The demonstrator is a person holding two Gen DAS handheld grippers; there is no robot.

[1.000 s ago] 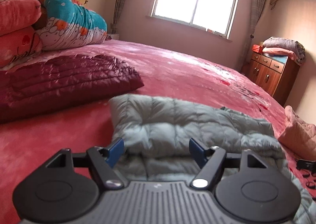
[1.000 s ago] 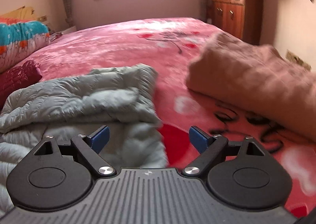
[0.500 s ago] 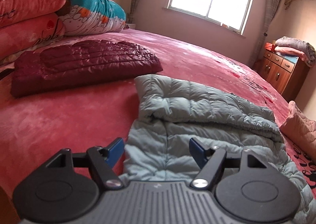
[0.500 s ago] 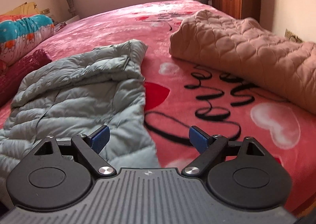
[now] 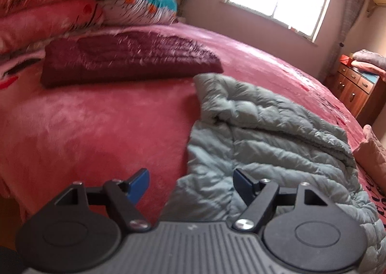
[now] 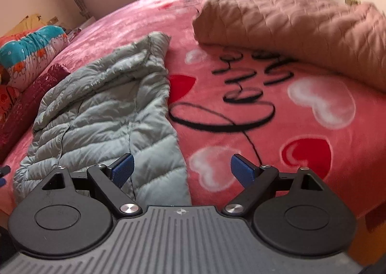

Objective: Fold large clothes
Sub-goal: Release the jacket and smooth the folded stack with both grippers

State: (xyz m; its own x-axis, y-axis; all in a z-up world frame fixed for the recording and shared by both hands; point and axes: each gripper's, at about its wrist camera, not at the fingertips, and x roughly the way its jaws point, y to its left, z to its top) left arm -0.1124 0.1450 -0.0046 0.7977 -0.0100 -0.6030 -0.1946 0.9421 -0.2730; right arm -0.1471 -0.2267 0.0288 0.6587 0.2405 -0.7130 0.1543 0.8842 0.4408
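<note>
Both tongs, left tongs (image 5: 190,183) and right tongs (image 6: 182,169), had pulled back toward the near bed (image 5: 96,129) edge, jaws released and empty, left just widening; half-folded grey jacket (image 6: 108,109) lay ahead, so next fold likely starts at near hem.

Grey-green quilted jacket (image 6: 106,114); maroon quilted jacket (image 5: 125,56); pink bedspread (image 6: 277,129) with red and white hearts; tan quilted blanket (image 6: 301,27).

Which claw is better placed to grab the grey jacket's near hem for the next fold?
Probably both, one corner each. The left claw is open over the grey jacket at its left corner; the right claw is open over its right edge. Neither touches it yet. For one only, left sits slightly more over fabric.
</note>
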